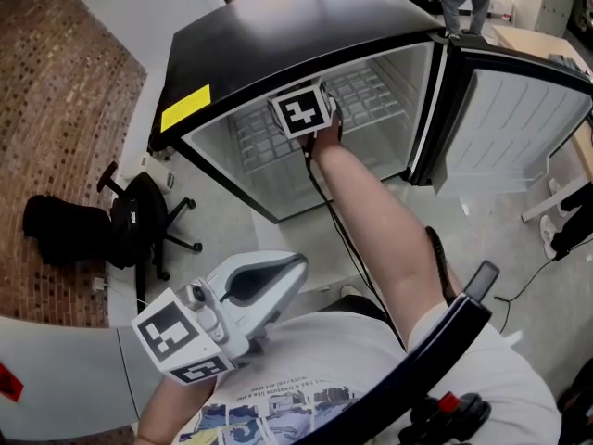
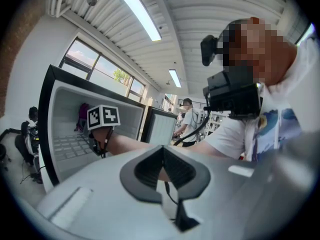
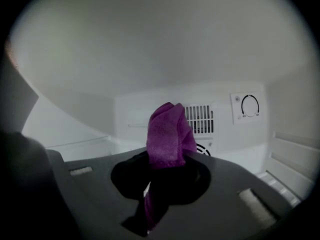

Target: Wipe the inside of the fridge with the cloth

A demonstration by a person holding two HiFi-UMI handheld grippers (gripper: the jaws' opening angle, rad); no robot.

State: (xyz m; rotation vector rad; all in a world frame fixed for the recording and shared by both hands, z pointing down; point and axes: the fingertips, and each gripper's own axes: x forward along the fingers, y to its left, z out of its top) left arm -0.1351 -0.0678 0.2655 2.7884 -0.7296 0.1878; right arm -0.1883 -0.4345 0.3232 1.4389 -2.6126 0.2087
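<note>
Upright, the cloth (image 3: 167, 134) juts lengthwise from the right gripper (image 3: 161, 176).

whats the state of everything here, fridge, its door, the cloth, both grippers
fridge: open
fridge door: swung wide open
right gripper: shut on cloth, reaching inside the fridge
cloth: bunched up, clamped between the right gripper's jaws
left gripper: shut, empty, outside the fridge

I see a brick wall (image 1: 65, 82) at left, with a black office chair (image 1: 139, 216) standing on the pale grey floor (image 1: 232, 235) just beside it. Overhead, tube lights (image 2: 136, 10) run along a ribbed white ceiling (image 2: 210, 29). Windows (image 2: 92, 66) sit high up.
</note>
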